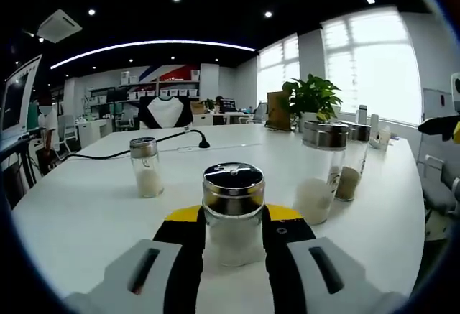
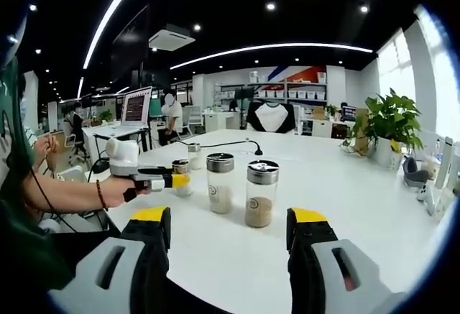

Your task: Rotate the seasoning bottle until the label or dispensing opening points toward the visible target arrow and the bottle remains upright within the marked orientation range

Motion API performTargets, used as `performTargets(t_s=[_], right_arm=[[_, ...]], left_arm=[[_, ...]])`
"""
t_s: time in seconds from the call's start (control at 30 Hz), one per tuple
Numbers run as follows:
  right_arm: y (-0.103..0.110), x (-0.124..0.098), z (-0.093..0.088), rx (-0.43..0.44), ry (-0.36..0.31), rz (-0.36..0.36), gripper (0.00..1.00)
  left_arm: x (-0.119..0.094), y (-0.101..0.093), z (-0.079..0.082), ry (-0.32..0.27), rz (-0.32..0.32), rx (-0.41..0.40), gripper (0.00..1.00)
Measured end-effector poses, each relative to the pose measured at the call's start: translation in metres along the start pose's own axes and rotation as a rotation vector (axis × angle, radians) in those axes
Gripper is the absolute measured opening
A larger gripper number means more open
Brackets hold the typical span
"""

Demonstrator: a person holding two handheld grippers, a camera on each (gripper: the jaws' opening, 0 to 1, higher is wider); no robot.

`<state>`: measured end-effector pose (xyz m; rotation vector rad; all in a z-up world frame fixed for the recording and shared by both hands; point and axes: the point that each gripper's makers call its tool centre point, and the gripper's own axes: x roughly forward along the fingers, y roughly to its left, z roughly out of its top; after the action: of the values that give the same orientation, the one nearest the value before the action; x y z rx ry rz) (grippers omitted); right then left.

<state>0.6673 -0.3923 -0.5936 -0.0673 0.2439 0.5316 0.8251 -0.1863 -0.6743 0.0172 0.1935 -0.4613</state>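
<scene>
Through the left gripper view I saw my left tongs [image 1: 233, 246] clamped around a seasoning bottle [image 1: 233, 213], its glass body pressed between both black jaws and its chrome cap facing me. The bottle stood upright on the white worktop [image 1: 79, 220], close to the edge nearest me. A smaller shaker [image 1: 146, 167] stood apart to its left, further in on the worktop, and two taller jars stood to its right: one with pale contents [image 1: 320, 170] and, just behind it, one with brownish contents [image 1: 352, 163]. A black cable [image 1: 136, 149] ran across the far part of the worktop, and a potted plant [image 1: 313, 102] stood near its far edge. In the right gripper view my right tongs [image 2: 230, 246] were released, jaws wide apart with nothing between them, hovering above the worktop. Beyond them stood a jar of brown seasoning [image 2: 261, 193] and a second jar of pale seasoning [image 2: 220, 182] beside it, apart. At the left I could see the other tongs [image 2: 169, 180] reaching in against a small bottle [image 2: 181, 176] near that edge.
</scene>
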Motion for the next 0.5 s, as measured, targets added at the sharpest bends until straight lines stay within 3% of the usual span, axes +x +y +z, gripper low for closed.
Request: performTargets(t_s=[0.33, 0.5], right_arm=[[0.0001, 0.0001, 0.0001, 0.003, 0.005, 0.0, 0.66], [0.0006, -0.0002, -0.0002, 0.011, 0.005, 0.0, 0.66]], left_arm=[[0.0, 0.0005, 0.0011, -0.006, -0.057, 0.001, 0.34], [-0.0054, 0.0077, 0.0039, -0.03, -0.074, -0.001, 0.49]])
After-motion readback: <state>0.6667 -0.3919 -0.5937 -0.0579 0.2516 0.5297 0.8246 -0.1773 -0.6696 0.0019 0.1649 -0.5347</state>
